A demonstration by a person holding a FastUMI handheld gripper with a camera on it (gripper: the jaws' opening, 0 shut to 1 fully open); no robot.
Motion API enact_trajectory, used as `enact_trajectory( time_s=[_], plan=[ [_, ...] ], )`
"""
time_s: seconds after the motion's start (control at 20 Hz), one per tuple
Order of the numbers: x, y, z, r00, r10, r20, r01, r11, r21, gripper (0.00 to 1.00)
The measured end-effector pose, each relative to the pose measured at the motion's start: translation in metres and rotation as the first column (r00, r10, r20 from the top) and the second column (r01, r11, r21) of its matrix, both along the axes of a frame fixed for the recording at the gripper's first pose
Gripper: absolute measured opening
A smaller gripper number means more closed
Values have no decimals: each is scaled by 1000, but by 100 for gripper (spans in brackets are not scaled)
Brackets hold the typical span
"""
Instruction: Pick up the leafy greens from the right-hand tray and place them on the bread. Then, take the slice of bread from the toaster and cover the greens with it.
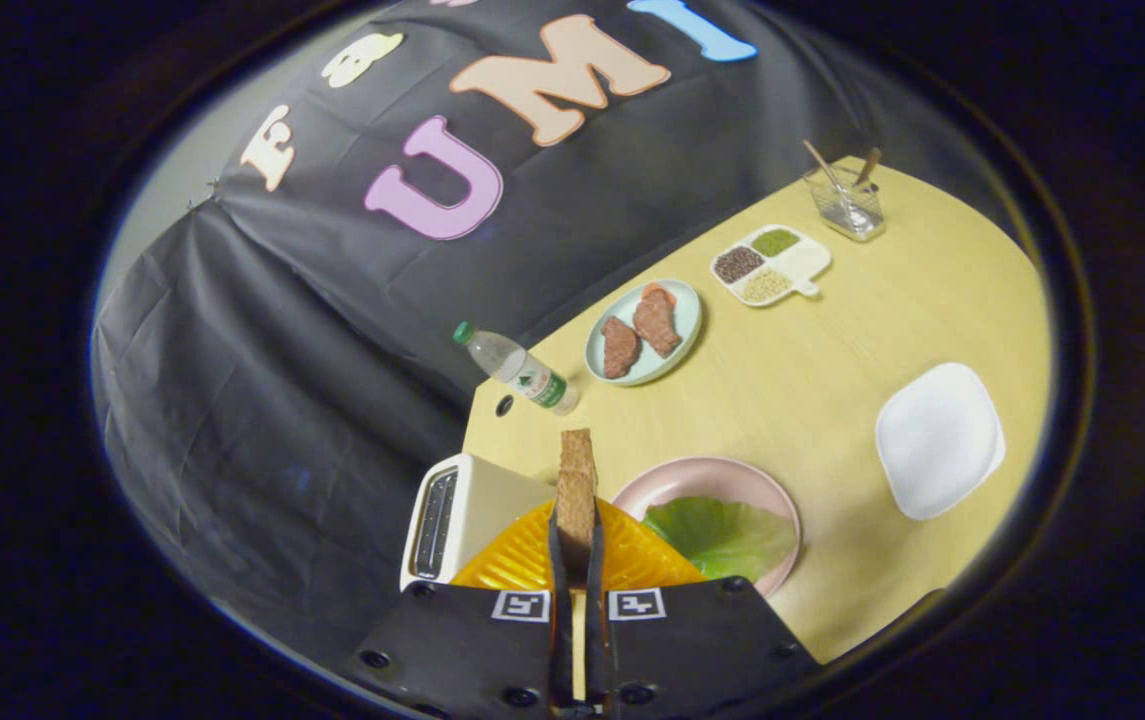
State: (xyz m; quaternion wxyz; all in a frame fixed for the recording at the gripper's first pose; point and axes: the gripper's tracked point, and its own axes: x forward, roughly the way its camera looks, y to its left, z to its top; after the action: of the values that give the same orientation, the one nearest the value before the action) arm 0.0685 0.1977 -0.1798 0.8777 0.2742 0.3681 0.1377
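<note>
My gripper [577,555] is shut on a brown slice of bread [577,478], which stands edge-on between the two fingers and sticks out ahead of them, lifted above the table. Just left of the fingers stands the white toaster [457,515] with its dark slots showing. Right of the fingers lies a pink plate [722,475] with a green leaf [722,535] spread on it; whatever lies under the leaf is hidden. The held slice is between toaster and plate.
A white square tray [939,438] lies at the right. Beyond are a pale blue plate [684,325] with meat pieces, a lying water bottle [517,367], a divided dish of grains [804,262] and a clear cup [844,203] with sticks. The yellow table [812,380] ends left of the toaster.
</note>
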Motion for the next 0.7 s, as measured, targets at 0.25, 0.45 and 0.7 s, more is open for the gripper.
enact_trajectory(
  time_s=[0.25,0.45,0.7],
  plan=[
    [1,-7,-37,996,-47,-80,53,996,73,7],
    [-1,-10,-69,991,-48,-126,56,997,60,7],
    [-4,-19,-94,988,-60,-143,57,998,-25,7]
  ],
)
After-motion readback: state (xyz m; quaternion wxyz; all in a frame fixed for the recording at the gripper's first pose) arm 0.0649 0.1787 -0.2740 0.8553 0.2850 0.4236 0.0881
